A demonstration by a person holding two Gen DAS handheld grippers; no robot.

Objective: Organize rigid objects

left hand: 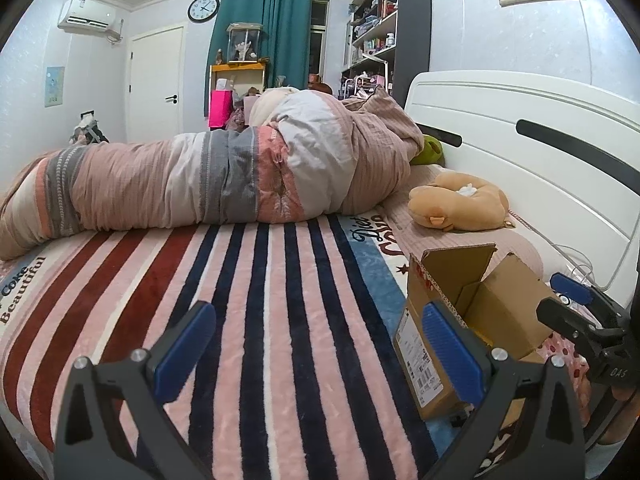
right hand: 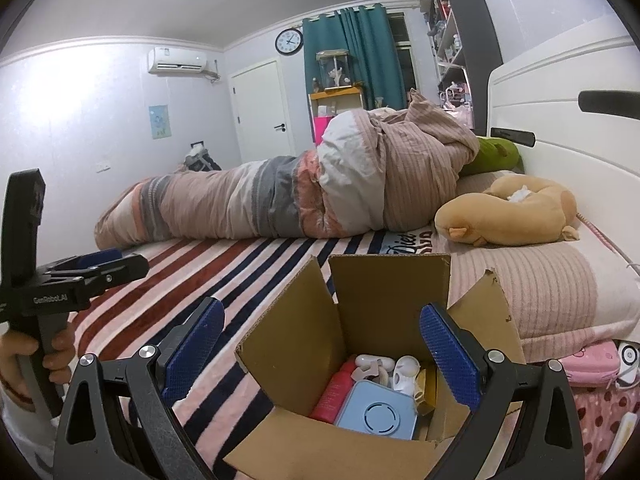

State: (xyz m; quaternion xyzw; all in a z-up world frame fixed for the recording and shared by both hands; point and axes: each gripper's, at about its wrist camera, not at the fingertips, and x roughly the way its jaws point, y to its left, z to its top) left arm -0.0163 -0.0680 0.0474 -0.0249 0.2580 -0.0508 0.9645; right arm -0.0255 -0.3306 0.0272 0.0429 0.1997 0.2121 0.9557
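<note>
Over the open cardboard box (right hand: 384, 320) the right gripper (right hand: 320, 356) is held spread and empty. The left gripper (left hand: 320, 356), likewise spread, is held over the striped blanket (left hand: 280, 280). Judged from this, picking is at hand; one boxed item, perhaps the blue case (right hand: 376, 412), must next be pinched.

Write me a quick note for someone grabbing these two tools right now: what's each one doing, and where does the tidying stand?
Left hand-held gripper: open, empty, over the striped blanket.
Right hand-held gripper: open, empty, poised above the cardboard box.
Box sits on the bed, flaps up. Inside: a blue square case, a red bottle, white plastic pieces.
Done: those items are in the box.
Left: judging by what shows, a pink case lies beside the box; possibly next. Flaps not closed.
</note>
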